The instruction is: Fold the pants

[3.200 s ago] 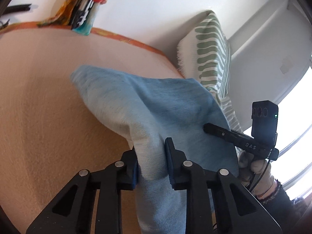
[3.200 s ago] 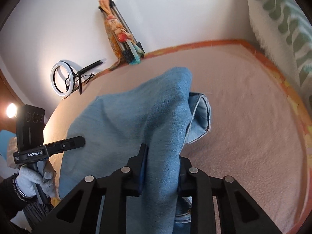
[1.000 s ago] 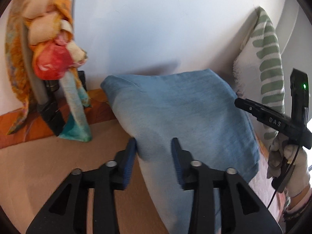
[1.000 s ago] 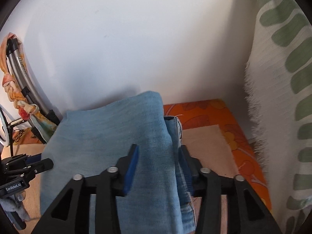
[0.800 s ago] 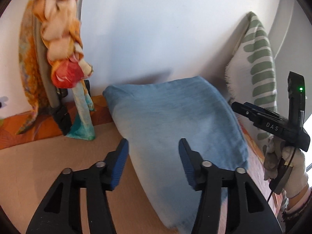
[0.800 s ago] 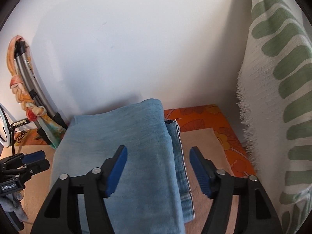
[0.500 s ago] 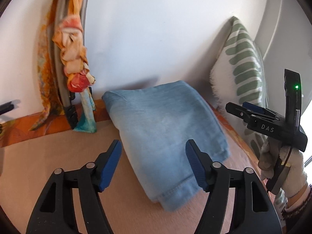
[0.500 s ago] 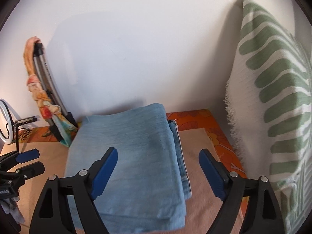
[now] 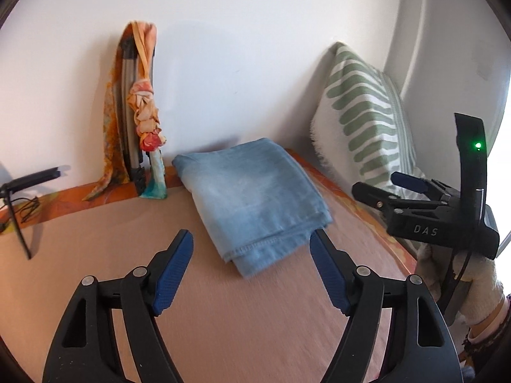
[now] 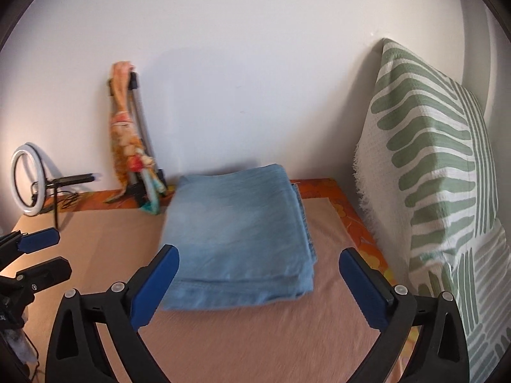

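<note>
The light blue denim pants (image 9: 252, 198) lie folded in a flat rectangular stack on the peach bed cover (image 9: 95, 239), near the back wall. They also show in the right wrist view (image 10: 236, 236). My left gripper (image 9: 252, 255) is open and empty, a little in front of the stack. My right gripper (image 10: 258, 271) is open and empty, its blue pads wide apart just in front of the stack's near edge. The right gripper also shows in the left wrist view (image 9: 383, 188), open, to the right of the pants.
A green-and-white patterned pillow (image 10: 431, 175) stands against the wall on the right. A folded tripod wrapped in an orange scarf (image 9: 137, 121) leans on the wall left of the pants. A ring light (image 10: 28, 188) stands at far left. The orange floral sheet edge (image 10: 351, 223) borders the cover.
Both grippers held the pants, carried them to the wall, opened and let go. They have since drawn back, and the folded stack lies still on the cover.
</note>
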Demonstrator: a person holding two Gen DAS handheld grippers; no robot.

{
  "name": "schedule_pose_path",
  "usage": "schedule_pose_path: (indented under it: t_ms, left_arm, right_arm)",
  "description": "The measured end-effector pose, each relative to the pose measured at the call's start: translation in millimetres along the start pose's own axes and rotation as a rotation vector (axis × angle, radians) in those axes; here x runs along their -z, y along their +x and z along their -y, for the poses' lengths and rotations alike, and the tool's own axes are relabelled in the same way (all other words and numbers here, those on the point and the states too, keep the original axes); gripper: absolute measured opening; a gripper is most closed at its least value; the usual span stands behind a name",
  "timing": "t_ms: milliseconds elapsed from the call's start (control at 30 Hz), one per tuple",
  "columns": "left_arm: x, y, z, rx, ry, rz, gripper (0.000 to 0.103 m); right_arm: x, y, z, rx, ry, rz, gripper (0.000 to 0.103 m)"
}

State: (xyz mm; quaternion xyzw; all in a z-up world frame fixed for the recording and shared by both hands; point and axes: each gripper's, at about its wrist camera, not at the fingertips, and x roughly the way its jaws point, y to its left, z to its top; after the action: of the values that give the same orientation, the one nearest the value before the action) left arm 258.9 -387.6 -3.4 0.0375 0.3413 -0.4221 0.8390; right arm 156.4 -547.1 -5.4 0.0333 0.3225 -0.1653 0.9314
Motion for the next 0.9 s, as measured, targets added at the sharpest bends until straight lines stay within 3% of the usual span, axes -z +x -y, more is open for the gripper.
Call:
schedule_pose_path:
  t_ms: [433, 900]
  left_arm:
    - [51.4, -75.8, 22.9, 0.05, 0.023, 0.065, 0.08]
    - [81.8, -88.6, 37.1, 0.009, 0.115, 0.099, 0.083]
  right_arm:
    - [61.1, -72.7, -22.3, -0.024, 0.042, 0.035, 0.103]
    - [100.3, -81.7, -21.4, -0.028, 0.11, 0.028, 0.103]
